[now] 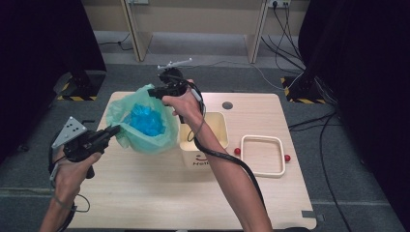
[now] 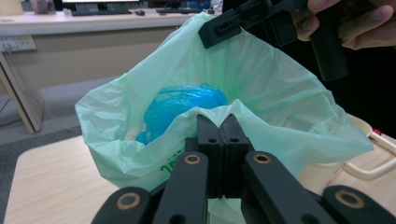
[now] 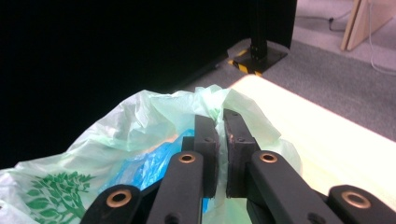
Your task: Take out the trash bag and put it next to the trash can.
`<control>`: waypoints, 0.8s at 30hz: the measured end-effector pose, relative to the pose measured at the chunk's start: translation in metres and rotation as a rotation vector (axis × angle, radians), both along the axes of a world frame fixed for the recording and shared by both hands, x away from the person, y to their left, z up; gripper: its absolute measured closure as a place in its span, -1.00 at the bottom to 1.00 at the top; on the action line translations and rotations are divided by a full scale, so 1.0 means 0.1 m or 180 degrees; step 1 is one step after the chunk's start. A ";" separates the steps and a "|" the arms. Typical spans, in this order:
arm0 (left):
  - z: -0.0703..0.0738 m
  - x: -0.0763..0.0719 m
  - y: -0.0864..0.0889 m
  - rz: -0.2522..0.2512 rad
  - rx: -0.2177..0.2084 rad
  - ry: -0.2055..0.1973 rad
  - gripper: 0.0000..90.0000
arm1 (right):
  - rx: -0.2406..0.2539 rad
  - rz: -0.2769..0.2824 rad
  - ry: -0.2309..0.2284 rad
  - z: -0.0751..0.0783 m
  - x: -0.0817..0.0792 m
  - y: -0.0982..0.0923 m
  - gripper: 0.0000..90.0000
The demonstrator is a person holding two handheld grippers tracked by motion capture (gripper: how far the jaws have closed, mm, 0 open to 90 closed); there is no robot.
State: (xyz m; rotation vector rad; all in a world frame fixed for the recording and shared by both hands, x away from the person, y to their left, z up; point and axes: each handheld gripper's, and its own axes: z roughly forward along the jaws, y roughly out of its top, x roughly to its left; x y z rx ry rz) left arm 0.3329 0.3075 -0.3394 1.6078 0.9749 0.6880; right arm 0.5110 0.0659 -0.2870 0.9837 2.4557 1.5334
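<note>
While we hold the green bag (image 1: 145, 123) up above the tabletop (image 1: 145, 188), our left hand-held gripper (image 1: 115, 130) is closed on its near rim and our right hand-held gripper (image 1: 153, 92) is closed on its far rim. Inside lies a blue bundle (image 1: 145, 121); beside stands a cream bin (image 1: 212, 140).

We see a pale green bag (image 1: 145, 123) printed with a darker green tree pattern, and inside it a bright blue bag (image 1: 144, 121). To its right stands a cream bin (image 1: 212, 145) on the light wood table (image 1: 145, 193), then a cream frame (image 1: 262, 155) flanked by two red balls (image 1: 287, 158). Both grippers are black, with brass-coloured rivets.
</note>
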 end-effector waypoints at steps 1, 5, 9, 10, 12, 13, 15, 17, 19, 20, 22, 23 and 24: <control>-0.03 0.01 0.00 -0.0003 0.0017 0.0031 0.98 | -0.0025 -0.0013 0.0025 -0.05 0.01 0.00 0.92; -0.15 0.02 0.00 -0.0021 0.0087 0.0167 0.97 | -0.0121 -0.0027 0.0106 -0.21 0.05 0.00 0.92; -0.31 0.03 -0.01 -0.0018 0.0102 0.0274 0.97 | -0.0271 -0.0030 0.0158 -0.37 0.07 0.04 0.91; -0.34 0.04 -0.01 -0.0007 0.0104 0.0299 0.97 | -0.0312 -0.0023 0.0175 -0.41 0.07 0.06 0.91; -0.40 0.05 -0.01 0.0008 0.0099 0.0339 0.97 | -0.0389 -0.0003 0.0194 -0.49 0.06 0.10 0.91; -0.42 0.05 0.00 0.0021 0.0095 0.0352 0.97 | -0.0423 0.0001 0.0196 -0.53 0.06 0.13 0.90; -0.45 0.06 0.04 0.0051 0.0105 0.0383 0.97 | -0.0512 0.0029 0.0191 -0.59 0.05 0.18 0.90; -0.48 0.05 0.08 0.0090 0.0118 0.0401 0.97 | -0.0558 0.0031 0.0214 -0.64 0.05 0.22 0.90; -0.51 0.05 0.10 0.0088 0.0133 0.0442 0.95 | -0.0580 0.0038 0.0217 -0.68 0.06 0.25 0.89; -0.53 0.05 0.11 0.0060 0.0140 0.0489 0.94 | -0.0592 0.0035 0.0215 -0.70 0.06 0.26 0.88; -0.59 0.04 0.09 0.0022 0.0163 0.0557 0.88 | -0.0659 0.0023 0.0204 -0.73 0.06 0.28 0.85; -0.62 0.04 0.09 -0.0002 0.0185 0.0580 0.84 | -0.0710 0.0014 0.0200 -0.75 0.06 0.28 0.82; -0.64 0.04 0.08 -0.0029 0.0187 0.0608 0.79 | -0.0767 0.0000 0.0182 -0.76 0.06 0.29 0.79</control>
